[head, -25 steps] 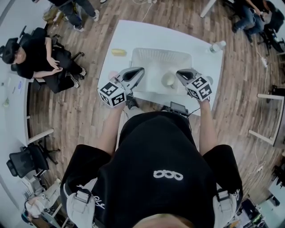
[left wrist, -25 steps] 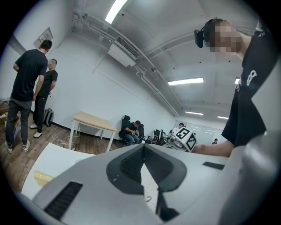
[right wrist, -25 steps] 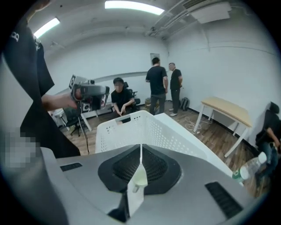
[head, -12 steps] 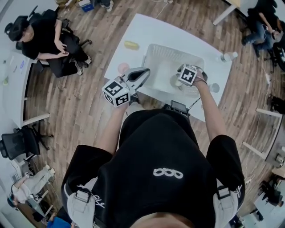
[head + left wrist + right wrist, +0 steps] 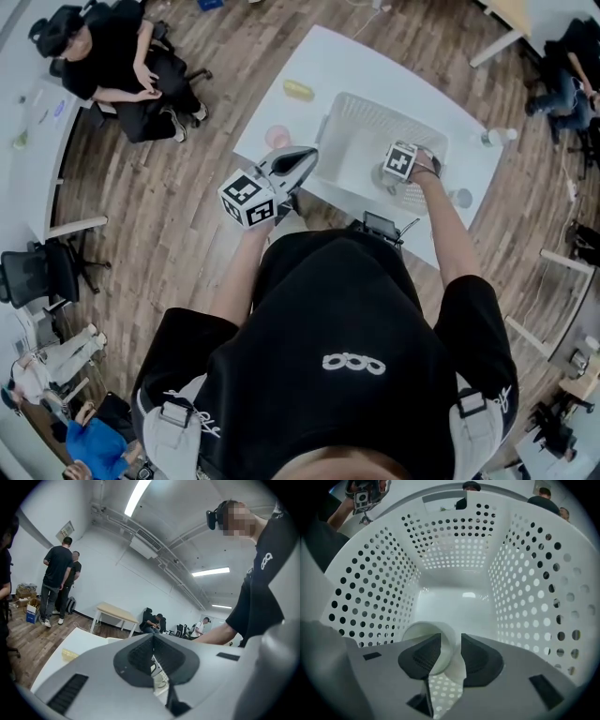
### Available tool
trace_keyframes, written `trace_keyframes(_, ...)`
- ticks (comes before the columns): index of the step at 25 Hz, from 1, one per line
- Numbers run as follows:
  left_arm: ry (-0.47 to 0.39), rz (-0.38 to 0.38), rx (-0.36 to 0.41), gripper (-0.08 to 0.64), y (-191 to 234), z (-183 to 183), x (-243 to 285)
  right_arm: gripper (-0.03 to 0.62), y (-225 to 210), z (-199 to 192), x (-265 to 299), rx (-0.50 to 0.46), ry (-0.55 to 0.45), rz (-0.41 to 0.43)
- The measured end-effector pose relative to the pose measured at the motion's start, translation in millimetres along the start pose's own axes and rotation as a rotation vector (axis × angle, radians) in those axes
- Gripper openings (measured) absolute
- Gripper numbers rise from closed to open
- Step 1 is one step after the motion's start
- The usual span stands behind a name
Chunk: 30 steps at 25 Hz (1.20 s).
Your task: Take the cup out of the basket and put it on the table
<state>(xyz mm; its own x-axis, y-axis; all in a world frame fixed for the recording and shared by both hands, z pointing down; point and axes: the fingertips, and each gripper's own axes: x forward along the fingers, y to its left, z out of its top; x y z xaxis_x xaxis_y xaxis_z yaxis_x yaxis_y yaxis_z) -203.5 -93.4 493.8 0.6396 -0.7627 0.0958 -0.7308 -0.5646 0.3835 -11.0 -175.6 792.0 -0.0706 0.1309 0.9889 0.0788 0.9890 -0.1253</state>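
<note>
The white cup (image 5: 451, 663) lies tipped in the white perforated basket (image 5: 370, 588), its mouth towards the left wall. My right gripper (image 5: 446, 641) points straight down into the basket and is open, one jaw over the cup's mouth and the other outside its wall. In the head view the right gripper (image 5: 401, 161) covers most of the cup inside the basket (image 5: 361, 117), which stands on the white table (image 5: 319, 56). My left gripper (image 5: 307, 157) is held level at the basket's near left corner, shut and empty; its pads (image 5: 140, 656) meet.
A yellow object (image 5: 298, 89) and a pink round object (image 5: 277, 137) lie left of the basket. A bottle (image 5: 497, 137) and a small round thing (image 5: 459, 198) are at its right. A black device (image 5: 380, 225) sits at the table's near edge. People sit nearby (image 5: 112, 56).
My right gripper has turned from level to pointing down and sunk into the basket over the cup. The left gripper has shifted a little along the basket's near left corner.
</note>
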Motion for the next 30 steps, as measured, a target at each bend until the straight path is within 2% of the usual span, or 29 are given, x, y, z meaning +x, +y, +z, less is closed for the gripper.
trace_keyframes(3, 0.007, 0.011, -0.001, 0.008, 2.0, -0.9, -4.7, 0.135, -14.1, -4.8, 6.5, -0.017, 0.043, -0.068)
trace_keyframes(8, 0.022, 0.025, -0.003, 0.008, 4.5, -2.9, -12.6, 0.073, -13.3, 1.1, 17.4, -0.017, 0.039, -0.094)
trace_keyframes(12, 0.035, 0.024, -0.01, 0.008, 4.7, -5.7, -13.7, 0.048, -9.3, 1.8, 21.5, -0.029, 0.029, -0.07)
trace_keyframes(19, 0.048, 0.005, -0.014, 0.008, 5.2, -7.3, -7.4, 0.048, -11.9, 1.3, 12.9, 0.03, 0.012, -0.073)
trace_keyframes(23, 0.048, -0.007, -0.014, 0.008, 6.1, -6.0, -6.4, 0.046, -25.3, 5.8, -12.6, 0.112, -0.029, -0.138)
trace_keyframes(25, 0.048, -0.015, -0.013, 0.008, 6.0, -4.4, -5.1, 0.046, -16.9, 16.1, -29.4, 0.2, -0.111, -0.095)
trace_keyframes(26, 0.048, -0.02, -0.013, 0.008, 6.0, -3.6, -4.1, 0.046, -8.5, 25.1, -38.0, 0.254, -0.18, -0.051)
trace_keyframes(27, 0.047, -0.024, -0.013, 0.008, 6.2, -2.9, -3.1, 0.046, -6.4, 31.5, -49.9, 0.3, -0.243, -0.043)
trace_keyframes(30, 0.046, -0.044, -0.014, 0.008, 6.1, -0.8, 0.9, 0.044, -22.1, 44.5, -108.4, 0.371, -0.427, -0.192)
